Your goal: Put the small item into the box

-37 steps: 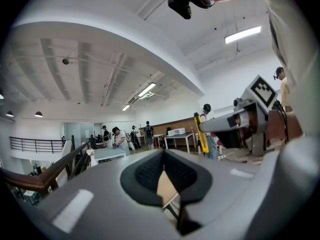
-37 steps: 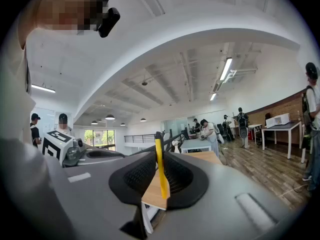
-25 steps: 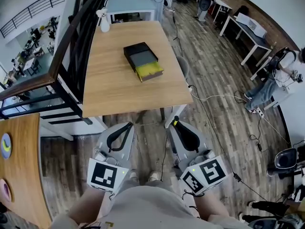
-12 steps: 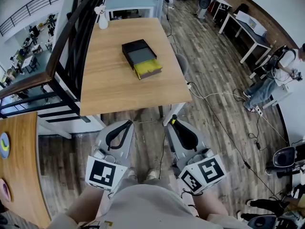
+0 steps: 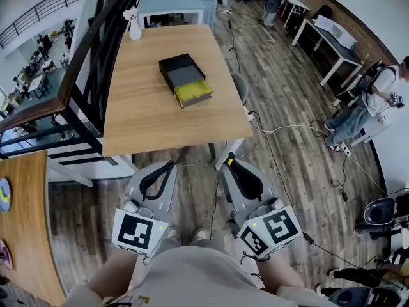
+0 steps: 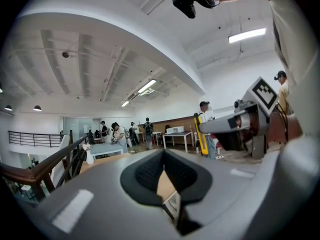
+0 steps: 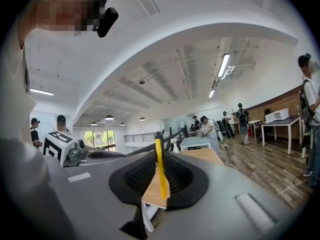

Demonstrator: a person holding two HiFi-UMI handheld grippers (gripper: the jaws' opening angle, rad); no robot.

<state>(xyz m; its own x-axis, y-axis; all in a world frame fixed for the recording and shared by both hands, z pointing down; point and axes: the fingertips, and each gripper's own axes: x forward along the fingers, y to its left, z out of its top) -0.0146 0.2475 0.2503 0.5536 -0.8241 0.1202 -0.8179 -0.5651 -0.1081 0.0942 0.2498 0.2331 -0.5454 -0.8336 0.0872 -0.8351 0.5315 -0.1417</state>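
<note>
A black box (image 5: 176,65) lies on the wooden table (image 5: 140,120), its drawer (image 5: 191,93) pulled out toward me and showing a yellow inside. Both grippers hang low over the floor, short of the table's near edge. My right gripper (image 5: 231,163) is shut on a thin yellow strip (image 7: 160,170), which stands upright between its jaws (image 7: 158,135). My left gripper (image 5: 170,166) is shut with nothing between its jaws (image 6: 163,151). The left gripper view also shows the right gripper (image 6: 245,124) beside it, with the yellow strip (image 6: 202,135).
A white vase (image 5: 133,27) stands at the table's far end. A black railing (image 5: 96,62) runs along the table's left side. Cables (image 5: 281,130) trail over the wood floor at right, where a person (image 5: 367,104) stands. Another wooden tabletop (image 5: 25,222) is at lower left.
The table and box have drifted slightly up and left in the head view. Both grippers keep the same pose, and the right one still holds the yellow strip.
</note>
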